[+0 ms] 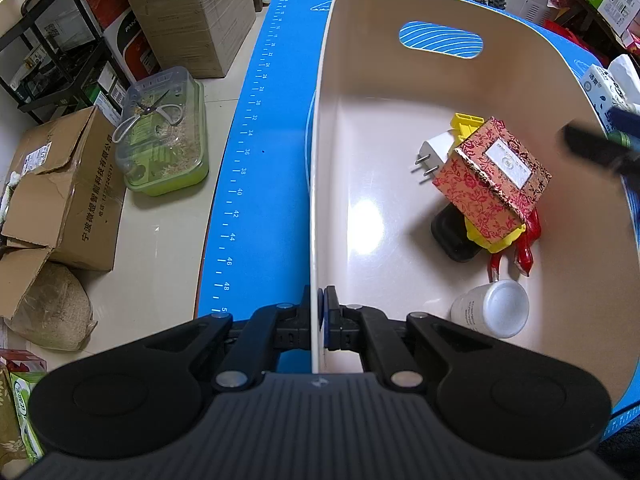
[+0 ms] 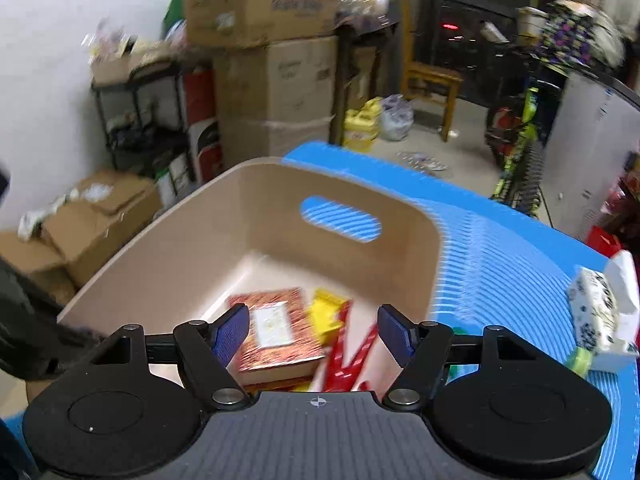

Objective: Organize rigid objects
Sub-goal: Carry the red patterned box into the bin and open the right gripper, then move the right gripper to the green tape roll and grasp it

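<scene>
Boxes and shelves fill the messy room around a blue mat [image 1: 256,160] that has a big beige bin [image 1: 360,80] on it. From the left wrist, the left gripper [image 1: 320,320] sits at the bottom middle, and its jaws are pinched tight on the near wall of the bin. Inside the bin, toward the right, a red flowered box [image 1: 488,184] leans on top of a pile: a white plug [image 1: 432,156], yellow pieces [image 1: 466,124], a black thing [image 1: 450,236] and a red toy [image 1: 524,252]. A white bottle [image 1: 494,308] lies on its side at lower right. On the floor at left are a green tray with a clear lid [image 1: 168,140] and brown cartons [image 1: 68,192]. From the right wrist, the picture is blurry. The right gripper [image 2: 314,334] hangs over the bin [image 2: 280,184] at the bottom middle, jaws wide with nothing pressed between them. Below them lie the flowered box [image 2: 276,328], a yellow piece [image 2: 328,308] and the red toy [image 2: 348,364]. A tissue pack [image 2: 604,312] sits on the mat [image 2: 500,260] at right.
</scene>
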Tool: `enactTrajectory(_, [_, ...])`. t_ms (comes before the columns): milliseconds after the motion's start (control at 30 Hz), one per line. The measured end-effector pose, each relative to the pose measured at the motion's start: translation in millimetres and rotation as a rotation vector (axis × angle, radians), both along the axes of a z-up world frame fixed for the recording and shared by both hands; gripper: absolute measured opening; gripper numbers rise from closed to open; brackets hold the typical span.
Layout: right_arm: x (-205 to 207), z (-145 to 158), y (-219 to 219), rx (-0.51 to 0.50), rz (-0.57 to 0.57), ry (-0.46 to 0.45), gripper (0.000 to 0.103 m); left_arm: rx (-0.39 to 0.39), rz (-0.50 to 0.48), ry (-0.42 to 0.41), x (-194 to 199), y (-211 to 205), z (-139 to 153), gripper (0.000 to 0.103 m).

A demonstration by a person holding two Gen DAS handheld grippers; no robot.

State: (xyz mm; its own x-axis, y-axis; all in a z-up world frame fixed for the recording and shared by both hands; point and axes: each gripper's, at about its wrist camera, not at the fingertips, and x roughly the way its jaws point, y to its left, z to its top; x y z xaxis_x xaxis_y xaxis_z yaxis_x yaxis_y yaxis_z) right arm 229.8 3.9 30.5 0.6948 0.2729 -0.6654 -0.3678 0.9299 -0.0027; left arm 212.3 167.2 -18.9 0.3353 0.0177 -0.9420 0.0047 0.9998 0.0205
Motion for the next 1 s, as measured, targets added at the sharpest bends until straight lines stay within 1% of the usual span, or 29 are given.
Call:
enactTrajectory(133, [3, 14, -38, -0.009, -0.098, -0.058, 0.079, 0.0, -0.001, 0.0, 0, 0, 0, 0.005])
enactTrajectory(300, [8, 10, -87, -0.016, -0.222, -0.067, 0.08, -0.001, 0.002, 0.001, 0, -1, 0, 0.005])
enactTrajectory(433, [17, -5, -115, -0.01, -0.321, -0.058, 0.08, -0.001, 0.002, 0.001, 0, -1, 0, 0.005])
enactTrajectory(600, [31, -31, -140, -0.02, -0.42, -0.05, 0.08, -0.001, 0.002, 0.001, 0, -1, 0, 0.005])
enactTrajectory(700, [38, -46, -155, -0.001, -0.48, -0.023, 0.08, -0.001, 0.002, 0.001, 0, -1, 0, 0.005])
enactTrajectory(800, [48, -59, -167, 0.015, -0.527, 0.0, 0.08, -0.001, 0.002, 0.002, 0, -1, 0, 0.005])
enactTrajectory(1000, [63, -80, -183, 0.01, -0.608, 0.007, 0.08, 0.001, 0.001, 0.003, 0, -2, 0, 0.005])
